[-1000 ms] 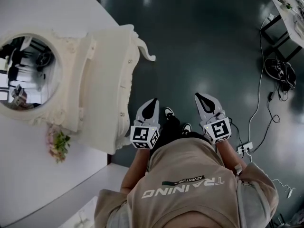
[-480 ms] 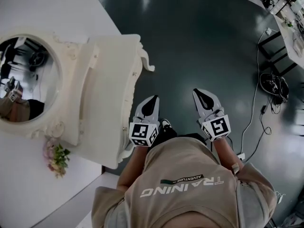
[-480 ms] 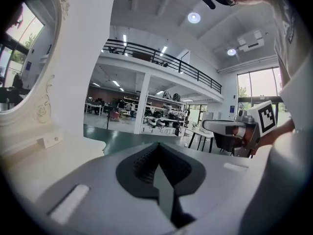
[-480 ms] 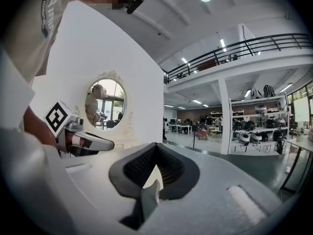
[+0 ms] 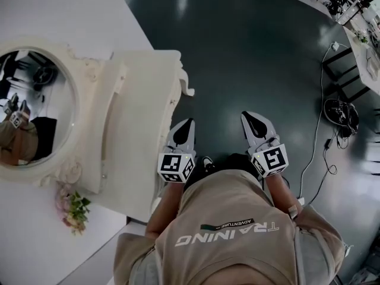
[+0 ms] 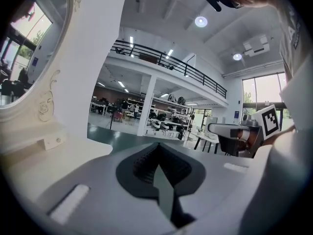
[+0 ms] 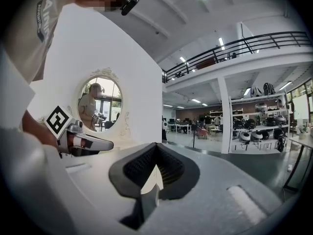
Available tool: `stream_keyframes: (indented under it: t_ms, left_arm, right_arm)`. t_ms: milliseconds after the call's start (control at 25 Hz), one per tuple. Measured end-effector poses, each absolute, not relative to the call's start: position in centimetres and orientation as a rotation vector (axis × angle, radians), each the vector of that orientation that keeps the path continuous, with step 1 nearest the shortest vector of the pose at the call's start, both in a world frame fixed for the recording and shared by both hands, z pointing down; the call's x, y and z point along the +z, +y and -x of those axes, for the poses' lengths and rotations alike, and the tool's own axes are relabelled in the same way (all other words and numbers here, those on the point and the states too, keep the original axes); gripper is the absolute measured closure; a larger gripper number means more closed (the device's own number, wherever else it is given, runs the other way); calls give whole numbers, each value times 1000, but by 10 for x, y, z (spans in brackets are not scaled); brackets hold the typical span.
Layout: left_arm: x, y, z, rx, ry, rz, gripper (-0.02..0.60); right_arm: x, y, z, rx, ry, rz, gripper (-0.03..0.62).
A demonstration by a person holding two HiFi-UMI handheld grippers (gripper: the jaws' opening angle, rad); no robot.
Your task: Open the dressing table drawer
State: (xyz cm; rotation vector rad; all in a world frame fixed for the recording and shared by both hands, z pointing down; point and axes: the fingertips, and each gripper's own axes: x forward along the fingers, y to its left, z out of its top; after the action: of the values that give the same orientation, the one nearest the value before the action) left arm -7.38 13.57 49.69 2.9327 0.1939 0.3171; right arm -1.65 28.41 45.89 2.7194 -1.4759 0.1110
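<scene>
One dressing table (image 5: 139,117), one round mirror (image 5: 35,111), one bunch of flowers (image 5: 74,205), one person (image 5: 231,236), two grippers, a left gripper (image 5: 187,123) and a right gripper (image 5: 250,117)

You stand on a dark, glossy floor (image 5: 255,46); the cream dressing table (image 5: 142,123) stands on it at your left, backed against a white wall (image 5: 71,5); at your right, a black tangle of cables (image 5: 339,113) lies on it.
</scene>
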Motion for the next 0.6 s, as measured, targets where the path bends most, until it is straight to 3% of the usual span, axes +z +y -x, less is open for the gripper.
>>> stream_keyframes:
  t_ms: [320, 600]
  left_arm:
    - [508, 125, 37, 371, 176, -2923, 563]
    - [509, 102, -24, 402, 28, -2937, 563]
  right_arm:
    - [475, 271, -27, 179, -1507, -2699, 592]
    - [477, 251, -106, 131, -1604, -2671, 592]
